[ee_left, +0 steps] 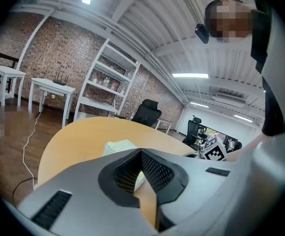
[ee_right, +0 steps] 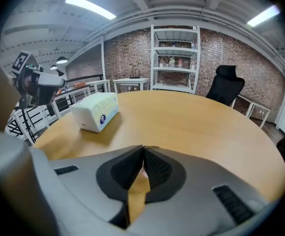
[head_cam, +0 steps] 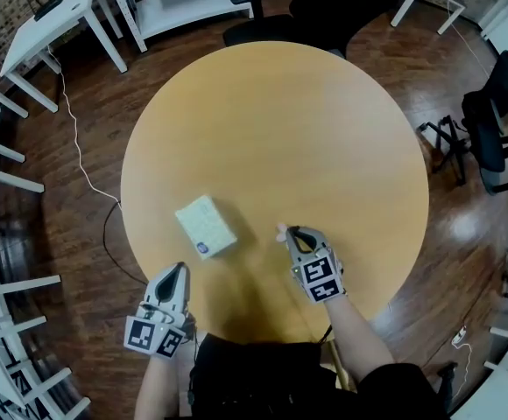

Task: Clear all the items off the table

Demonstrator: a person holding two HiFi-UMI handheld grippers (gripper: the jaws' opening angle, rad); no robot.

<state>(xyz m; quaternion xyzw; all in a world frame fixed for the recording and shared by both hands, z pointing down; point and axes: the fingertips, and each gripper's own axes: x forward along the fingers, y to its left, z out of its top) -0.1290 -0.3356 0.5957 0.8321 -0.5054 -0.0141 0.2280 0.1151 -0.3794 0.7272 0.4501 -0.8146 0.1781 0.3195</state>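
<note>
The right gripper (head_cam: pixel 292 233) has its jaws pressed together, tips low over the round light-wood surface (head_cam: pixel 280 121). A small pale scrap (head_cam: pixel 281 231) sits at the tips; I cannot tell if it is pinched. The left gripper (head_cam: pixel 179 271), jaws together and empty, hovers at the near edge. 1 pale rectangular tissue pack (head_cam: pixel 206 226) lies on the surface between them.

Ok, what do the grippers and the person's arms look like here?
The left gripper and right gripper are pale grey wedge-shaped shells with black ribbed pads. Each carries a cube with black-and-white square markers. The person wears a black top, and the forearms are bare.
</note>
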